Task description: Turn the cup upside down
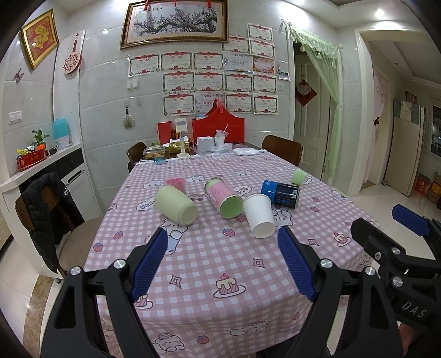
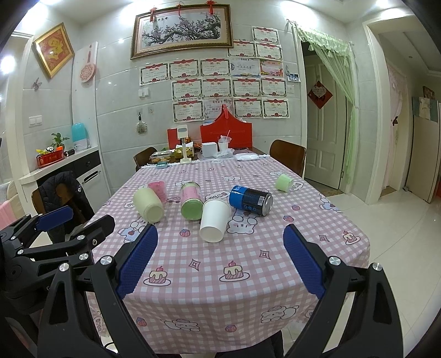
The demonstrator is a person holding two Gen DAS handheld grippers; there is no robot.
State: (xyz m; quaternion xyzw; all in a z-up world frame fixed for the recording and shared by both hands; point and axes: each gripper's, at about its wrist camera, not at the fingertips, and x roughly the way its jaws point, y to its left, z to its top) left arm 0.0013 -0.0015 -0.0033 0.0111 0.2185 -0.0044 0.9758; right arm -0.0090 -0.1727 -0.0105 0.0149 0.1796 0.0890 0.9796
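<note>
— What sort of place is shown?

— A dining room in a family home is shown. A dining table (image 1: 220, 264) covered with a pink checked cartoon tablecloth is surrounded by wooden chairs (image 1: 282, 148), and a dark jacket (image 1: 52, 212) is draped over the near left one.

— What else marks it as lived in?

— The far tiled wall is hung with a framed plum-blossom painting (image 1: 175, 23) and rows of red-bordered award certificates (image 1: 209, 82). A sideboard (image 1: 49, 168) on the left is set with a potted plant (image 1: 38, 140). At the right, a doorway is dressed with a green curtain (image 1: 328, 91), and a red good-luck diamond (image 1: 305, 92) is stuck on the white door. Food containers (image 2: 161, 157) and a red gift box (image 2: 226, 132) are piled at the table's far end.
</note>
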